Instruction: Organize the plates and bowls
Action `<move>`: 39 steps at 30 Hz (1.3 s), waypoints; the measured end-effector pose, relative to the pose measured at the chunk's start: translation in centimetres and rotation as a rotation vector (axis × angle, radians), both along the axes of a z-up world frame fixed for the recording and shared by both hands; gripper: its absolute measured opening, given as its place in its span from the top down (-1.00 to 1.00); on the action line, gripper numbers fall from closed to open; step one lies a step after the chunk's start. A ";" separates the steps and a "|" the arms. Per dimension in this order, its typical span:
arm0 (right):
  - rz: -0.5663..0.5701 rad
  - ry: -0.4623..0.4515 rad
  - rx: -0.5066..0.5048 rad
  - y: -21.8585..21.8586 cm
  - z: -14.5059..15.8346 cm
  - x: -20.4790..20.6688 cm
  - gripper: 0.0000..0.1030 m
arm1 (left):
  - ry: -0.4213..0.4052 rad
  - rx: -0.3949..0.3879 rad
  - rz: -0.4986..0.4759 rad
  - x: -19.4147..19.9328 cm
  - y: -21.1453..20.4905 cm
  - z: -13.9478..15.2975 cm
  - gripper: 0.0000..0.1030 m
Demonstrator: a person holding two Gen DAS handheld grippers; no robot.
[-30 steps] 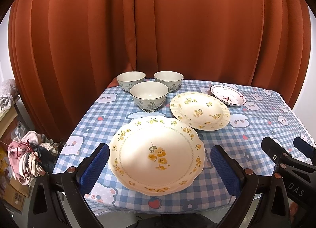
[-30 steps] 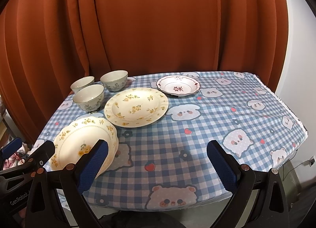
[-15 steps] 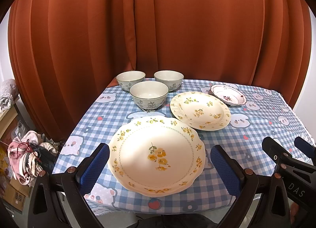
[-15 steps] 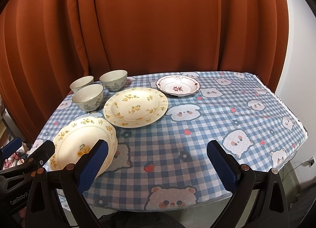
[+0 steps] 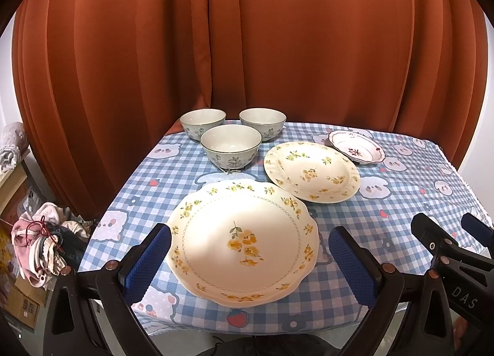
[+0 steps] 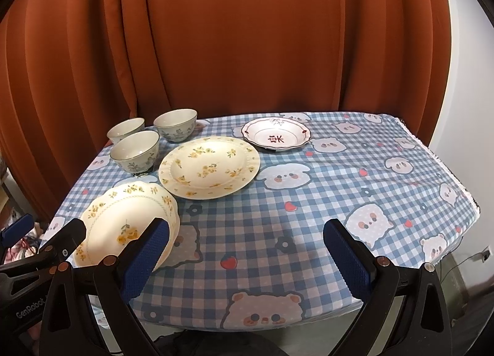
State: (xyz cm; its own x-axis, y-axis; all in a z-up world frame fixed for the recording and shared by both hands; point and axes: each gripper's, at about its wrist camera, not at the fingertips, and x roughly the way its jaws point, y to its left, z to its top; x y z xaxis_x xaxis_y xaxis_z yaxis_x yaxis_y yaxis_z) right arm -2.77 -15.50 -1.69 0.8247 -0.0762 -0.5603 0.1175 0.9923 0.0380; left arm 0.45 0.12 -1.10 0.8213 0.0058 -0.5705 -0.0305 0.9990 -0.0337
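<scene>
While each hand-held gripper gapes wide, empty, "DAS" and "GenRobot" lettering shows.

Tablecloth right half bare, free to pass; left crowded w/ plates & bowls.

The right tool hangs wide open over bare tabletop; plates and bowls lie ahead-left of it.
</scene>
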 end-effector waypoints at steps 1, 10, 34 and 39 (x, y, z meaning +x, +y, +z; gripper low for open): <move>0.000 0.001 -0.001 0.1 0.0 0.1 -0.97 | 0.005 -0.003 0.003 0.1 0.0 -0.3 -0.98; 0.033 0.055 -0.006 1.3 -0.4 1.2 -0.97 | -0.082 0.110 0.048 0.8 1.1 -0.7 -0.98; 0.082 0.308 0.031 9.2 -5.0 12.4 -0.87 | 0.278 -0.010 0.041 11.7 8.3 -6.3 -0.76; 0.073 0.374 0.032 10.3 -6.8 14.0 -0.79 | 0.441 0.024 0.015 12.9 8.9 -8.5 -0.65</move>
State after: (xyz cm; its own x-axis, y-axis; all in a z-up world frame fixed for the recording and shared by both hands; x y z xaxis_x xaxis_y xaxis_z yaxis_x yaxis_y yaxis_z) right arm 11.18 -5.22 -8.48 0.5658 -0.0029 -0.8245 0.0583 0.9976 0.0365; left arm 13.39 9.05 -9.59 0.4994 0.0336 -0.8657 -0.0514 0.9986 0.0091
